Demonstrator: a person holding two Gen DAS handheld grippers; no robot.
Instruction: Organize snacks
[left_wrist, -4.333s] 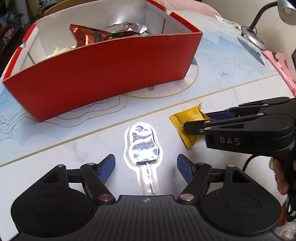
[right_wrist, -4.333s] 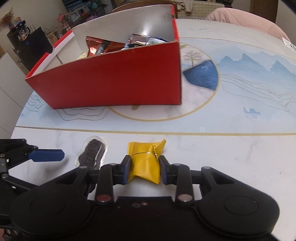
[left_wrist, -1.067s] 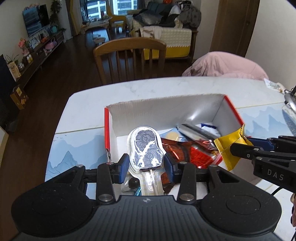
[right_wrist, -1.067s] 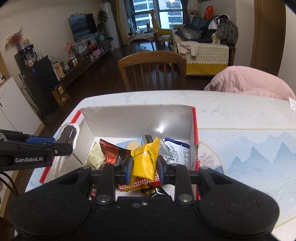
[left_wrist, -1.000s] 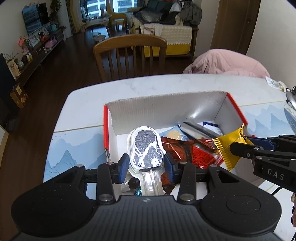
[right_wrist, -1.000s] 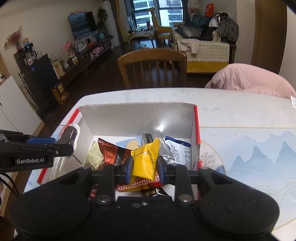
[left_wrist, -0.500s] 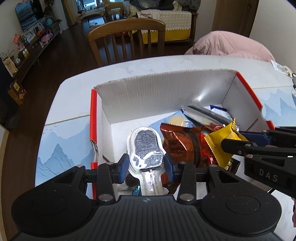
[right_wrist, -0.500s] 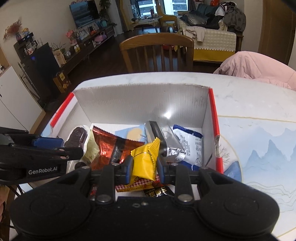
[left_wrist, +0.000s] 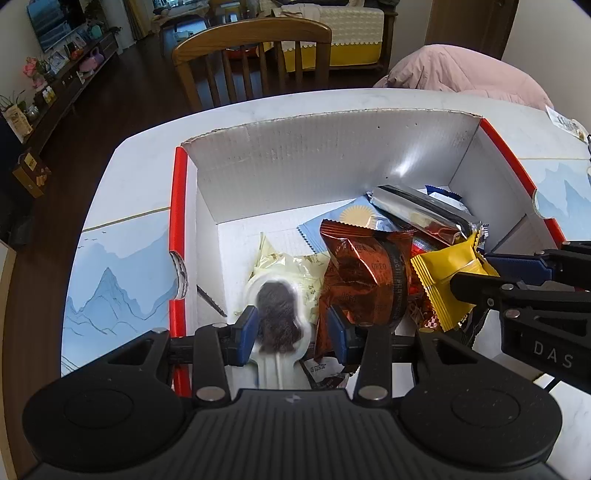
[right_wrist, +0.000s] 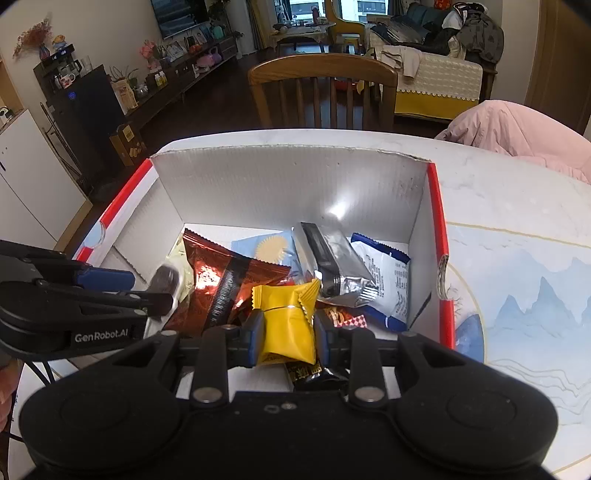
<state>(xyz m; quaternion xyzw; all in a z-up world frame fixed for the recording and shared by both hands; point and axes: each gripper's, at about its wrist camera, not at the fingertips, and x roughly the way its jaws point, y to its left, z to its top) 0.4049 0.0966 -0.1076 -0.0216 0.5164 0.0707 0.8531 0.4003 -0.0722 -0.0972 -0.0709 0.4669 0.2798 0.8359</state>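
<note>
Left gripper (left_wrist: 290, 334) stands opened wide around a blurred clear-wrapped dark cookie (left_wrist: 277, 321), apparently released, long axis along the fingers toward 12 o'clock. Right gripper (right_wrist: 283, 338) pinches the yellow packet (right_wrist: 286, 325) narrowly above the red box (right_wrist: 437, 236), its snack pile directly below, toward 12 o'clock.
</note>
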